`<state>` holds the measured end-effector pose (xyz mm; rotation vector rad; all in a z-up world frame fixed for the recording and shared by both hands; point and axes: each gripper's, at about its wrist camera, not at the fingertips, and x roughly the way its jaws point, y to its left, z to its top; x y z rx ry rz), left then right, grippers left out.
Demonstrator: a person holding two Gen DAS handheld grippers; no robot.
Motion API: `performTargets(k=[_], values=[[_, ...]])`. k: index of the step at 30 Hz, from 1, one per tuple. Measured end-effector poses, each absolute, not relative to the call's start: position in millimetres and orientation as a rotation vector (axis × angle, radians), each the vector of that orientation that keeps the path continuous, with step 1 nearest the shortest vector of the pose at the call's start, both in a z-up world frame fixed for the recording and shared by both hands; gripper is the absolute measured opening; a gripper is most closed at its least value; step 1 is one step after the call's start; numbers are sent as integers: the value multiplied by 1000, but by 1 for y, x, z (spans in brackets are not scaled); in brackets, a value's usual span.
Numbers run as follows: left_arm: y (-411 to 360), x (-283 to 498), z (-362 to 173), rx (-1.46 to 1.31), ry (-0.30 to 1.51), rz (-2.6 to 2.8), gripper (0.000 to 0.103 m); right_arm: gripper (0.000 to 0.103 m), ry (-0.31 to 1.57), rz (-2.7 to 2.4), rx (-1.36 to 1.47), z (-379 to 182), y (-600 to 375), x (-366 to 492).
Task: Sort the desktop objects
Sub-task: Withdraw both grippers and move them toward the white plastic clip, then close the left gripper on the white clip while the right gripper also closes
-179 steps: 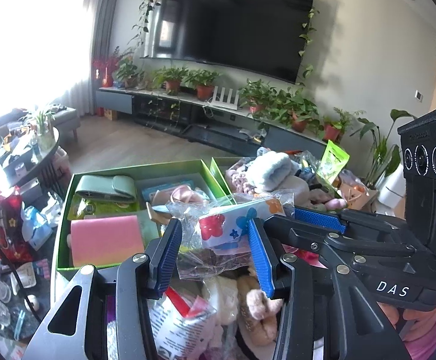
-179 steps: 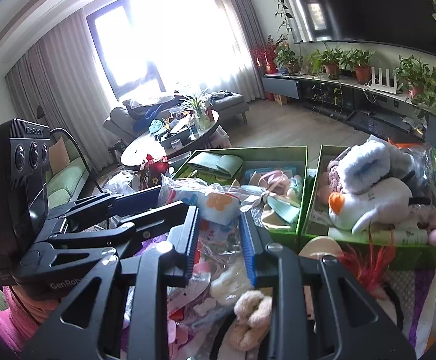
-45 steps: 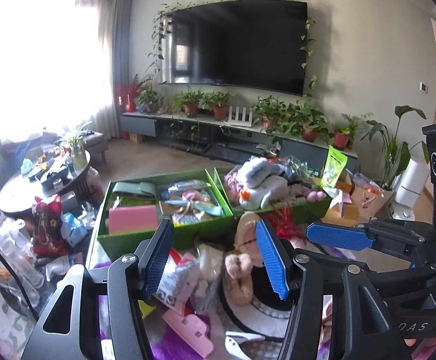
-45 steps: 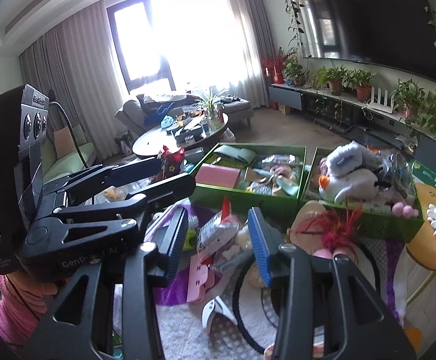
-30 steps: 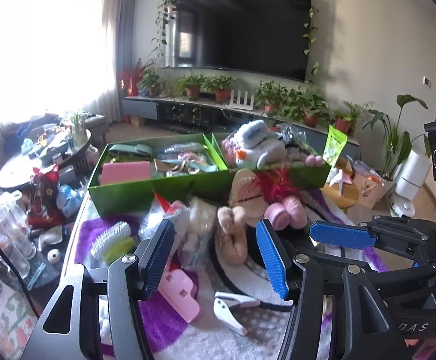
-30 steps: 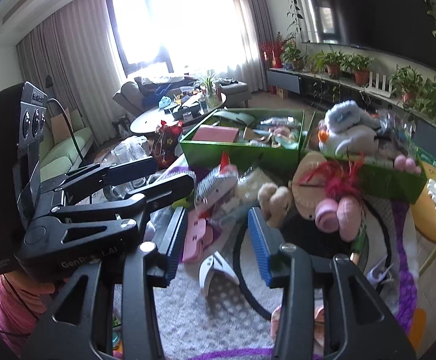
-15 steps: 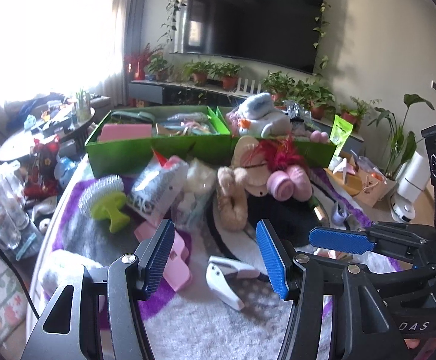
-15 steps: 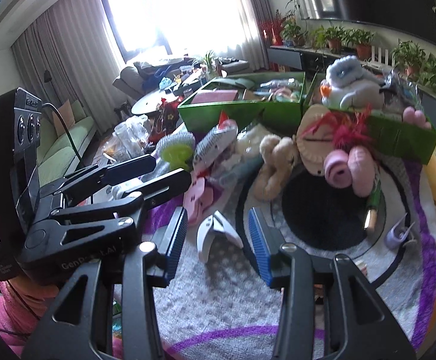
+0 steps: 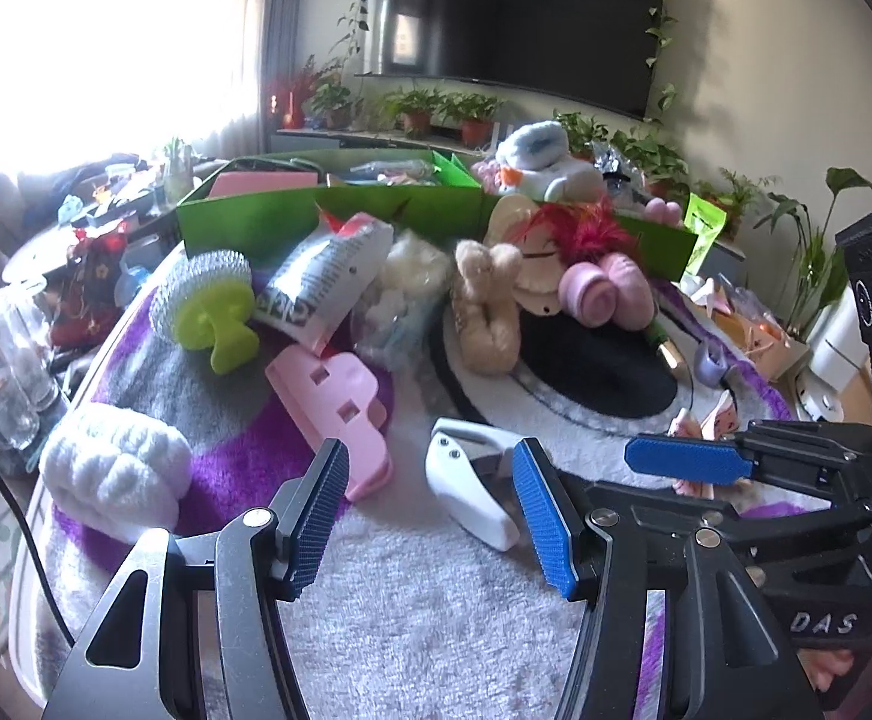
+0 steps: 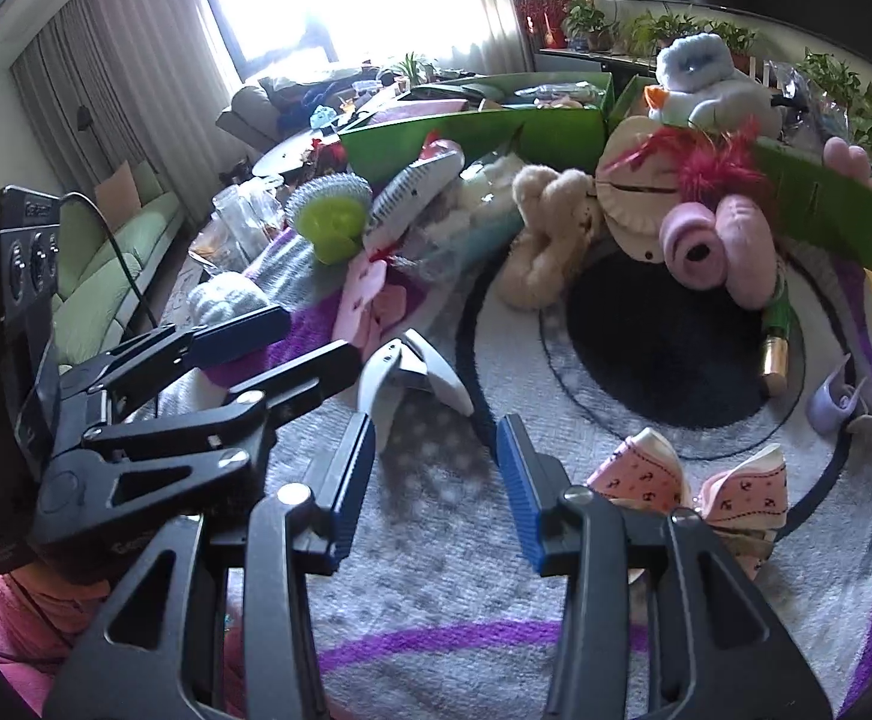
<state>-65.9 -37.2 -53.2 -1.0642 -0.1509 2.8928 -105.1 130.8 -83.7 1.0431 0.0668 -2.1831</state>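
Two open tools hover over a cluttered, rug-covered tabletop.

Left wrist view: the left tool (image 9: 429, 513) has its blue pads apart and nothing between them; a white clip (image 9: 470, 489) lies on the pale rug (image 9: 411, 612) just beyond the pads, a pink clip (image 9: 333, 402) beside it to the left. Farther back sit a white fluffy roll (image 9: 114, 474), a green-handled scrubber (image 9: 210, 300), a beige plush (image 9: 487, 306) and two green boxes (image 9: 327, 213) holding sorted items. The right tool's blue pad (image 9: 688, 461) juts in from the right.
Right wrist view: the right tool (image 10: 436, 489) is likewise open and empty above the rug, the white clip (image 10: 402, 372) ahead between its pads' lines, a pink patterned bow (image 10: 694, 489) touching the rug at the right.
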Motion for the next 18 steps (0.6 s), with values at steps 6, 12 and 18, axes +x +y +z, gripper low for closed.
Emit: performTargets(k=[6,12,18], values=[[-31,-63,-69,-1131,-130,2834,58,31,86,-2186,1078,-93,132,-117],[-24,-67,-78,-1165,-120,2803,58,26,137,-2160,1082,-98,123,-128],[-27,-75,-87,-1216,-137,2800,46,28,181,-2118,1080,-100,112,-137]])
